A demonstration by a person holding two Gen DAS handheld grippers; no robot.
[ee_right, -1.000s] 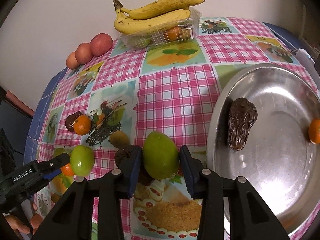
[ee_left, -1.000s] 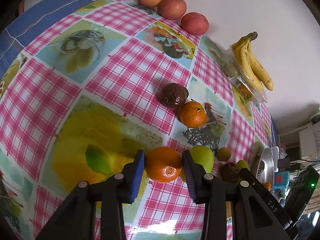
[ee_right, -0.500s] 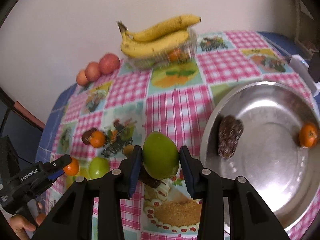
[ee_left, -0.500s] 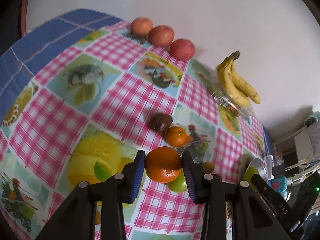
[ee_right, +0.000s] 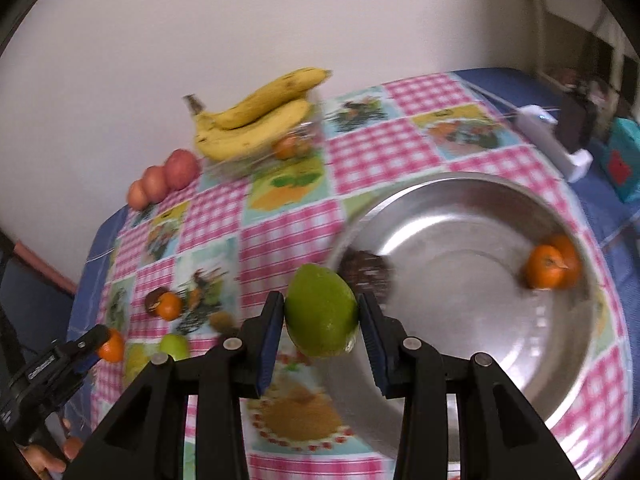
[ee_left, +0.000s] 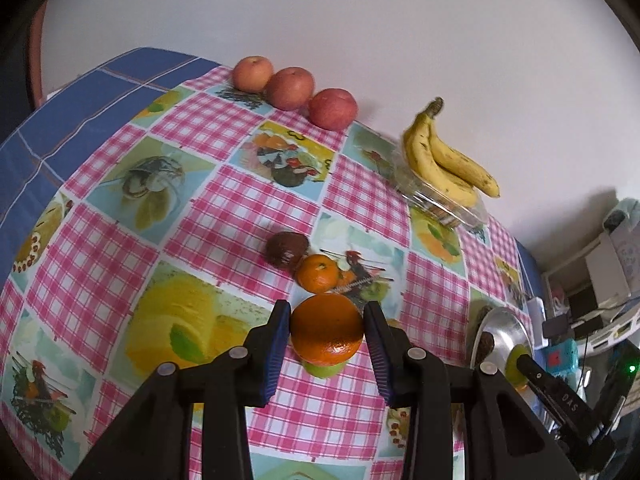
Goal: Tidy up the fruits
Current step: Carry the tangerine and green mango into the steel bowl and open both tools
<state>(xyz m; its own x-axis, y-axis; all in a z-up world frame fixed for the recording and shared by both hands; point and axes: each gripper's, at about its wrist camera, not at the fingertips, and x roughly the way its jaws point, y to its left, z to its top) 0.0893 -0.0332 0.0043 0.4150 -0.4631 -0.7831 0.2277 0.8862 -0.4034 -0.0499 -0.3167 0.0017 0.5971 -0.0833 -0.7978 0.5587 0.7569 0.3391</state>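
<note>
Left gripper [ee_left: 326,332] clamped on an orange [ee_left: 327,330], lifted clear of the checked cloth [ee_left: 248,200], a green fruit [ee_left: 324,370] peeking out beneath at 6 o'clock. Right gripper [ee_right: 320,320] clamped on a lime [ee_right: 321,310], held at the 9 o'clock rim of the steel bowl [ee_right: 500,360]. Inside: dark fruit [ee_right: 366,272] at 9 o'clock, mandarin [ee_right: 546,266] at 3 o'clock.
</note>
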